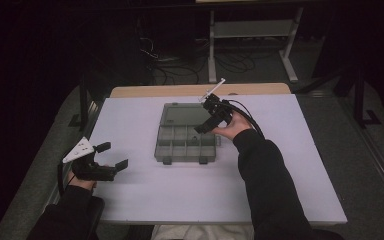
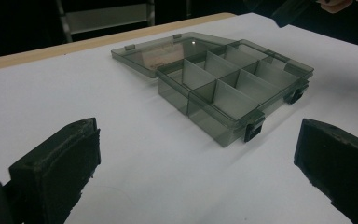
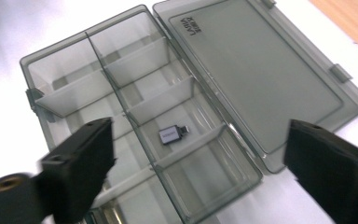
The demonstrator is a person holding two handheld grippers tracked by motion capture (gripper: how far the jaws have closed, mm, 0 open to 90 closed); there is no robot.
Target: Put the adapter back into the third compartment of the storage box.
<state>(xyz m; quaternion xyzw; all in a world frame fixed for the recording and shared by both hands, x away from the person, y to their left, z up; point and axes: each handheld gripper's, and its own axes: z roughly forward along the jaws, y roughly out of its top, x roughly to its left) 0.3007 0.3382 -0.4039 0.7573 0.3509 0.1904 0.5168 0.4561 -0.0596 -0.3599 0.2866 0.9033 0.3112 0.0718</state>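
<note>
Nearest the person, at the left edge of the white surface [image 1: 145,200], the left gripper [image 1: 114,156] rests low in the left hand [image 1: 80,181], pointing across toward the middle. Its fingers [image 2: 56,168] stand wide apart with nothing between them, only bare surface. A grey three-cornered plate sits on top of this gripper.

Farther in, near the middle of the surface, lies a smoky see-through plastic box [image 1: 186,142] with its lid [image 1: 185,114] folded fully back and lying flat on the far side. The tray is split by dividers into several small compartments, and two dark latches hang from its near edge. In the right gripper view a small silver adapter [image 3: 170,135] with a dark plug end lies flat on the floor of one compartment in the row next to the lid hinge, touching none of the walls. The other compartments that can be seen hold nothing.

Above the right part of the box hangs the right gripper [image 1: 203,124], held in the right hand [image 1: 235,126] and tilted down toward the tray. Its fingers [image 3: 81,163] are spread wide and grip nothing; the adapter lies below them, apart from both pads. A dark sleeve runs back from this hand toward the near edge.

Beyond the white surface a strip of pale wood shows, then dark floor with cables and a metal frame.
</note>
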